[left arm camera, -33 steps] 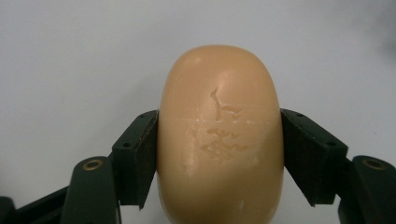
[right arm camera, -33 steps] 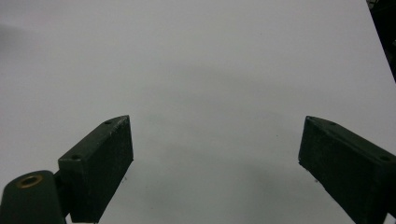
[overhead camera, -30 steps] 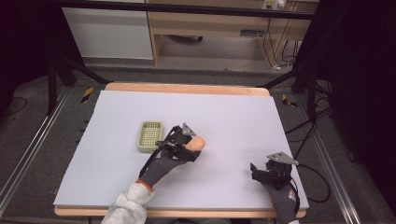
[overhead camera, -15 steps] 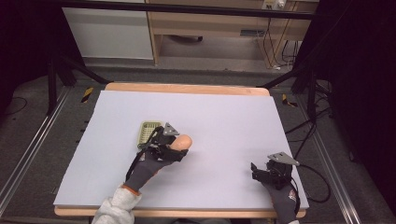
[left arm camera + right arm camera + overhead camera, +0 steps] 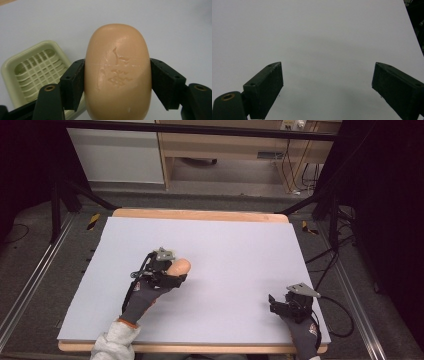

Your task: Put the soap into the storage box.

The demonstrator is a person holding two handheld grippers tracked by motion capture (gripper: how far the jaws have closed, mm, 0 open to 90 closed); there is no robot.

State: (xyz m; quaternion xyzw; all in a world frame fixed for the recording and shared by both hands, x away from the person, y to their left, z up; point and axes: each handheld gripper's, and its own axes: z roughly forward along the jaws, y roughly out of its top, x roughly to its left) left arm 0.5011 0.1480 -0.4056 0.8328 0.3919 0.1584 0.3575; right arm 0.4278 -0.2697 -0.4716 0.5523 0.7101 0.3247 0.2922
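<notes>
Two grippers over the counter (image 5: 240, 255), which has a pale lavender-white top w/ a wood edge. Left gripper (image 5: 172, 276) sits left of centre in the high view, gloved hand (image 5: 142, 295) coming up from the lower left, white sleeve at the bottom edge. It's clamped on the soap bar (image 5: 117, 72): peach-coloured, oval, smooth, w/ a few dents and a thin seam line across its face. In the left gripper view both black jaws press flat against the bar's sides, left and right of centre frame, bar standing on end between them and reaching past the jaw tips. In the high view the soap (image 5: 179, 266) pokes out toward the upper right of the gripper. Soap dish (image 5: 37, 72), pale green w/ a slatted grid bottom, lies at the left of the left gripper view, below and beside the bar, partly behind the left jaw; can't tell if soap touches it. Right gripper (image 5: 280, 304) rests at the lower right of the high view, near the counter's front edge, well apart from the left one. Its jaws stand wide apart, holding nothing, bare counter between them in the right gripper view.
</notes>
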